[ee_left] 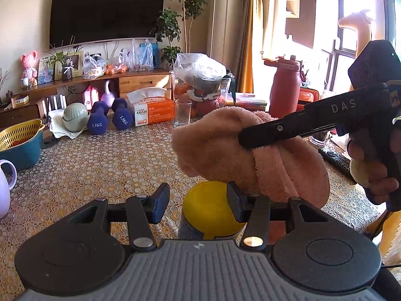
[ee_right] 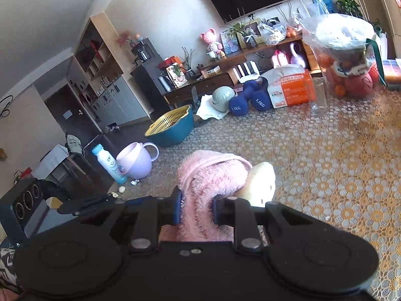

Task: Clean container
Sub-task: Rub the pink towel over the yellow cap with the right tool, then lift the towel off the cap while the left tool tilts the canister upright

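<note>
A container with a yellow lid point(ee_left: 209, 210) stands on the patterned tablecloth point(ee_left: 100, 165), low between my left gripper's fingers. My left gripper point(ee_left: 198, 200) is open; its right finger overlaps the lid's edge and its left finger stands apart. A pink towel point(ee_left: 220, 148) hangs just above the lid, bunched in my right gripper point(ee_left: 241, 139), which comes in from the right in a person's hand point(ee_left: 376, 173). The right wrist view shows my right gripper point(ee_right: 196, 208) shut on the pink towel point(ee_right: 210, 175). A pale yellow rounded shape point(ee_right: 262, 183) peeks out beside the towel; I cannot tell what it is.
At the table's far side stand a clear glass point(ee_left: 182, 113), a tissue box point(ee_left: 153, 111), two blue dumbbells point(ee_left: 99, 120) and bagged fruit point(ee_left: 200, 75). A teal basin with a yellow strainer point(ee_left: 17, 143) and a lilac mug point(ee_left: 5, 185) are left. A remote point(ee_left: 335, 160) lies right.
</note>
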A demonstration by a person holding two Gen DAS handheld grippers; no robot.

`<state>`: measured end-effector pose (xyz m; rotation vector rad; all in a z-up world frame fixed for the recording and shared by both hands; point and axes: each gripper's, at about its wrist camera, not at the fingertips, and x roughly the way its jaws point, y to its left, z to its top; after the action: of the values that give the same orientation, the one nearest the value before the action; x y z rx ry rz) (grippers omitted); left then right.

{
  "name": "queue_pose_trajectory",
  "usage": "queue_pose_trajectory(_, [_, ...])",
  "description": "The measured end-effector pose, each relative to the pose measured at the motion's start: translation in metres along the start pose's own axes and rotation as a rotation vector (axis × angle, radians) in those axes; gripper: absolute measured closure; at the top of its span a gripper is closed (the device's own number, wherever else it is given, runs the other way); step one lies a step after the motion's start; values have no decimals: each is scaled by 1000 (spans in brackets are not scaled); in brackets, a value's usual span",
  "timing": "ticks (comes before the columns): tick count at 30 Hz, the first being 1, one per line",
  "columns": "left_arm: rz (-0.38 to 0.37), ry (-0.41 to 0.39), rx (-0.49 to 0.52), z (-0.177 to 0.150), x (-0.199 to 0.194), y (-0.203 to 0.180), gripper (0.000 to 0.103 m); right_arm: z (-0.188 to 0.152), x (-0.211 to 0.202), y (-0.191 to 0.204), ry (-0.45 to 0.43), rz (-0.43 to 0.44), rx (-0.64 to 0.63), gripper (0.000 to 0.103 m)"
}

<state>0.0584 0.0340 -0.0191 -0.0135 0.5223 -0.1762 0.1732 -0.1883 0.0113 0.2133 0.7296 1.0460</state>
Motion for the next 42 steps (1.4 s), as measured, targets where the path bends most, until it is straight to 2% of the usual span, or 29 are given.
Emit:
queue_pose_trajectory(6, [-20,-1,2,-1,0,-1,54,-9,21,-1,43,15,13,82])
queue_pose_trajectory(10, [-22,-3,1,-2,0,0,54,-16,33,-19,62,5,89,82])
queue_pose_trajectory(20, [-18,-4,-21,0,2,9,54,-50,61,-40,167,-63,138,83])
queue_pose_trajectory(29, [-25,9,-22,2,3,7,54,-38,31,-31,103,-97,104,83])
queue_pose_trajectory(36, [-16,11,-15,2,0,3,53,-38,24,-24,80,-108,90,83])
queue_pose_trajectory(39, [-9,11,-16,2,-2,4,48,-37,21,-23,73,-112,89,83])
queue_pose_trajectory(42, [-3,8,-22,4,-2,6,46,-35,18,-23,62,-118,87,83])
